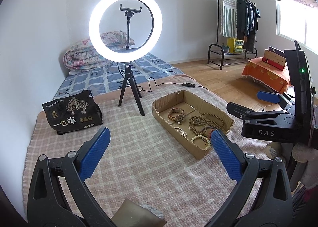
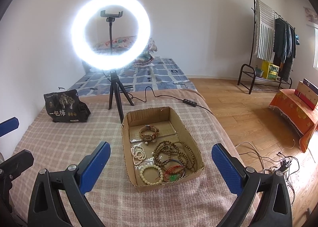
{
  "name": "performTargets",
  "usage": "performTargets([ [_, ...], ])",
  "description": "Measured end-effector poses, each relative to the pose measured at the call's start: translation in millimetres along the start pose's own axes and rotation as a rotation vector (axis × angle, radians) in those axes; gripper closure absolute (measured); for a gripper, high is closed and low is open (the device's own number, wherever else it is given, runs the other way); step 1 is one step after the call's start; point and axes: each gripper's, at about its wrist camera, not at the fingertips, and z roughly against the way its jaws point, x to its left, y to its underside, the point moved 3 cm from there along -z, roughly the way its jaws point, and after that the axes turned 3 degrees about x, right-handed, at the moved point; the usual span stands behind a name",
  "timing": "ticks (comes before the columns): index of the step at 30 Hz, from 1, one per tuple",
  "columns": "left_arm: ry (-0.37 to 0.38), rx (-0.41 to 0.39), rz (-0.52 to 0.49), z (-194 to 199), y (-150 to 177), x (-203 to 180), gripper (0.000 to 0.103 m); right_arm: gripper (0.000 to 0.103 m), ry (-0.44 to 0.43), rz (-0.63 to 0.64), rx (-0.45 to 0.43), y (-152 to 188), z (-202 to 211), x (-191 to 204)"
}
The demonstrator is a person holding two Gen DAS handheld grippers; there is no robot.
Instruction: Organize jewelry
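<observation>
Both your tongs are spread wide and hold nothing: the left gripper (image 1: 160, 139) hangs over bare checked blanket (image 1: 139, 167), the right gripper (image 2: 161, 154) hangs above the cardboard box (image 2: 127, 147). The box lies near the blanket's right edge, its long side running away from you. Only the right view shows the green pendant (image 2: 173, 177) beside the brown beads (image 2: 174, 153) and watch (image 2: 148, 132).
</observation>
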Motion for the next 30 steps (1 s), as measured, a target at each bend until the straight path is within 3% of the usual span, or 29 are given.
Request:
performTargets([
  [30, 0.014, 0.025, 0.015, 0.0, -0.7, -9.6, 0.000, 0.000, -0.029, -0.015, 0.025, 2.3, -5.1, 4.7],
])
